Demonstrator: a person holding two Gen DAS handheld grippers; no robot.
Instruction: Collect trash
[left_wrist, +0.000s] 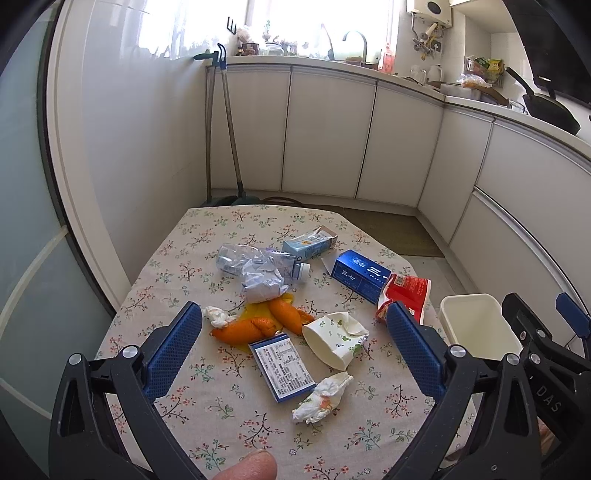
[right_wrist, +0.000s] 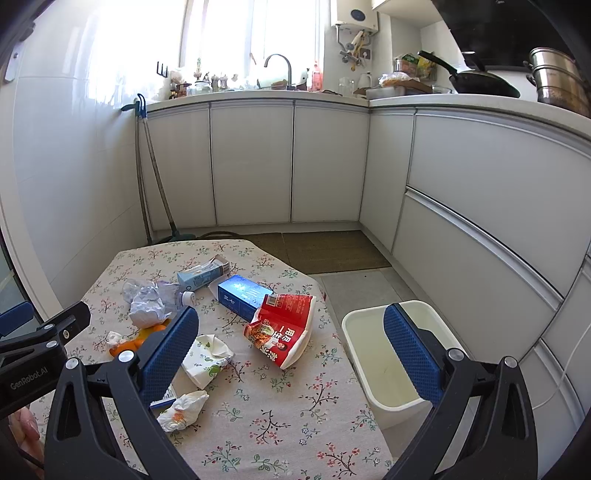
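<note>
Both grippers spread wide, holding nothing: left gripper above the trash pile, right gripper over the table edge. Trash lies mid-table: orange peels, crushed paper cup, red wrapper, blue box. White bin stands beside the table, partly blocked by right finger. Orange peels mostly hidden in the right wrist view.

Orange peel half hidden behind right tool.
</note>
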